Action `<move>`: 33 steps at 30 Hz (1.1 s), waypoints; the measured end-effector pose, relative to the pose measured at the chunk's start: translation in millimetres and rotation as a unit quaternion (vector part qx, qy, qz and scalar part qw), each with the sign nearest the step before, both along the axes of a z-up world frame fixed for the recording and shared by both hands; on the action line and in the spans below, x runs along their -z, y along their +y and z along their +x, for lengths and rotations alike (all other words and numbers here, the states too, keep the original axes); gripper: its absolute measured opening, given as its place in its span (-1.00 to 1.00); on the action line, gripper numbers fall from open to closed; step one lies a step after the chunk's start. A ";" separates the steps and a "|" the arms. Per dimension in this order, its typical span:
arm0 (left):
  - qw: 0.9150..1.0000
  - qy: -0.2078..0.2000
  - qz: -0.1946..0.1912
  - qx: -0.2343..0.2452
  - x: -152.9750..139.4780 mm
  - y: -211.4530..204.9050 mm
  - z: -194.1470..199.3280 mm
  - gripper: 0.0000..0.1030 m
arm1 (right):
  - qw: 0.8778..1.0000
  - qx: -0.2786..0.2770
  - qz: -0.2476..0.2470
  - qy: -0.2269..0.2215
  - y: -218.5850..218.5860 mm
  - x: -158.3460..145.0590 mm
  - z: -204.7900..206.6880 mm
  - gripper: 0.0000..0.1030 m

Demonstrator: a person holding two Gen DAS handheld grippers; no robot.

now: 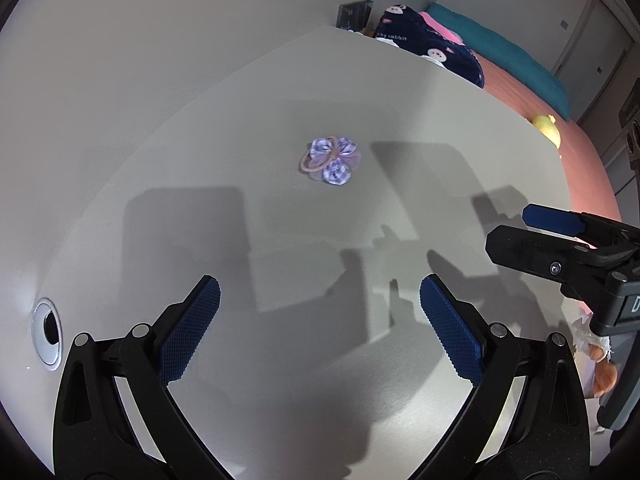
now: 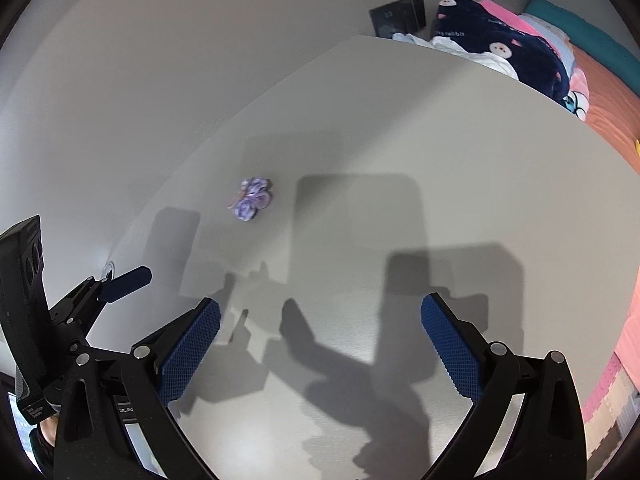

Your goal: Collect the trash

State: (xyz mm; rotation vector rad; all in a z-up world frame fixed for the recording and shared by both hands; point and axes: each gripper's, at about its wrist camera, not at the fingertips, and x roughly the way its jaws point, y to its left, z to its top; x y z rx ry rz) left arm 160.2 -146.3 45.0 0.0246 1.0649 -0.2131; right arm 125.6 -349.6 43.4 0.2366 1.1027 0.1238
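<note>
A lilac fabric bow (image 1: 331, 160) on a pink elastic loop lay alone near the middle of the grey counter (image 1: 280, 380), well ahead of both grippers and touching neither. The left gripper (image 1: 320, 320) hung over the near counter with its fingers (image 1: 192, 328) spread wide and nothing between them. The right gripper (image 2: 320, 344) was likewise wide apart and empty, with the bow off to its left.

The bow sat almost straight ahead of the left gripper, so that one looked better placed for the pick. A good approach would likely bring the fingers down on either side of the puffed fabric rather than the thin loop, low enough to skim the counter before closing. The bow is soft and light, so a shallow pinch could slip off or nudge it away. No bin showed clearly in either view.
</note>
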 end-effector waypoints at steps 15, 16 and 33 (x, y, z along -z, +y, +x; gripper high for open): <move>0.999 -0.032 0.004 -0.016 -2.7 56.7 -74.8 0.88 | 0.999 -0.003 -0.024 -0.023 66.9 0.4 -81.2 0.94; 0.999 -0.033 0.006 -0.020 -1.3 61.3 -81.1 0.88 | 0.999 -0.003 -0.026 -0.022 71.7 1.6 -85.2 0.94; 0.998 -0.041 0.037 -0.043 24.8 106.2 -135.1 0.88 | 0.997 0.030 -0.069 -0.022 126.5 30.1 -122.6 0.94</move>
